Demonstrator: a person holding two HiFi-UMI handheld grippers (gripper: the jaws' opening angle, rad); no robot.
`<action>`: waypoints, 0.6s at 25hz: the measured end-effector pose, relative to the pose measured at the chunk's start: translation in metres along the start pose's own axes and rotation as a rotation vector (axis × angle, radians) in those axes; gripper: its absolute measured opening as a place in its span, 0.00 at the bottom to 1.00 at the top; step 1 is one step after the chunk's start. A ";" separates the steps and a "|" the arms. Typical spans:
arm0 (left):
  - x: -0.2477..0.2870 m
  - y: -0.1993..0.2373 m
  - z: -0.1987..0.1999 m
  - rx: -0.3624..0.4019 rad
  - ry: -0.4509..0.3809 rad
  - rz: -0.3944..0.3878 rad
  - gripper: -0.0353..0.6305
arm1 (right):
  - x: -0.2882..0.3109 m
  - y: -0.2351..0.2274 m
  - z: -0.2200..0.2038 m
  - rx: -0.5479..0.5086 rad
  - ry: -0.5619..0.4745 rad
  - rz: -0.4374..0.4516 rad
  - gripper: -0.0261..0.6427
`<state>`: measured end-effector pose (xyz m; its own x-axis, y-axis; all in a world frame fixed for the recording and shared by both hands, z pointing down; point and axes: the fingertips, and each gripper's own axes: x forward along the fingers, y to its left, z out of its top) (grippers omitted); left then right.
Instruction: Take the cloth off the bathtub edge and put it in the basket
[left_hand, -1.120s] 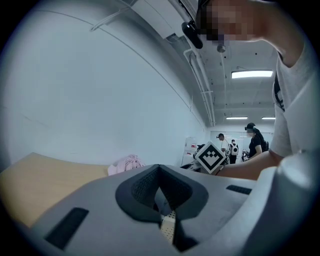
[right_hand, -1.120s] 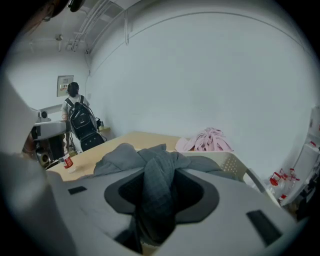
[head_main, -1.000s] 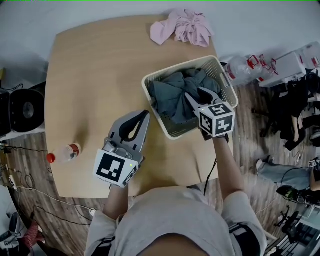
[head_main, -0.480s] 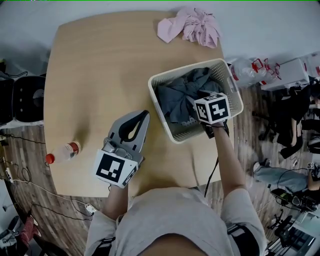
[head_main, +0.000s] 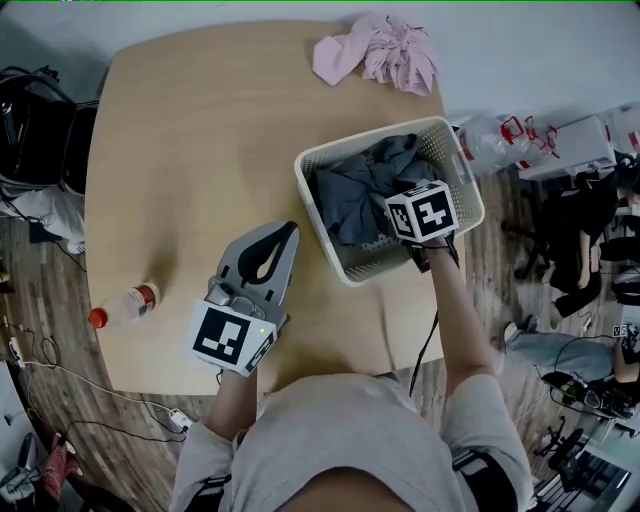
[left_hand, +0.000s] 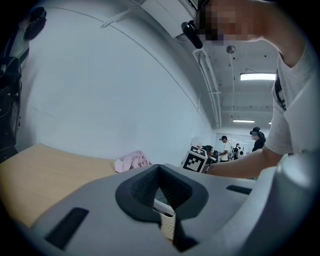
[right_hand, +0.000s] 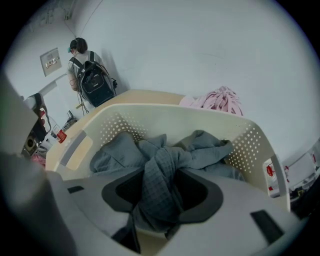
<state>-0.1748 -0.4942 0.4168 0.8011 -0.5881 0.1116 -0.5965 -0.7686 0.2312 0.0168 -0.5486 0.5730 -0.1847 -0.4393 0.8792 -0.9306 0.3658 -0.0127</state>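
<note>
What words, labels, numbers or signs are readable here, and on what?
Nothing is legible.
Red labels on the clear packs beside the table: too blurred.
Bottle on the table, label: too small.
Marker cubes: square patterns only, no letters.

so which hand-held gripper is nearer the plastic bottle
Left. The left hand-held gripper is beside the bottle; the right hand-held gripper is farther off in the basket, jaws opening with the grey cloth between them.

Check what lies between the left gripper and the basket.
Nothing but a narrow strip of bare tabletop; the head view shows the left gripper and the basket apart.
</note>
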 end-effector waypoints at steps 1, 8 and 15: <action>0.000 -0.001 0.000 0.002 -0.001 -0.004 0.05 | -0.003 0.000 0.001 -0.008 -0.006 -0.011 0.36; 0.000 -0.011 0.003 0.007 -0.013 -0.041 0.05 | -0.041 0.003 0.012 0.008 -0.144 -0.030 0.37; -0.010 -0.038 0.007 0.025 -0.026 -0.098 0.05 | -0.099 0.029 0.016 0.076 -0.396 -0.013 0.06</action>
<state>-0.1601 -0.4611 0.3999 0.8543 -0.5158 0.0649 -0.5167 -0.8287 0.2151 0.0028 -0.5079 0.4780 -0.2666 -0.7312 0.6280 -0.9516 0.3031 -0.0511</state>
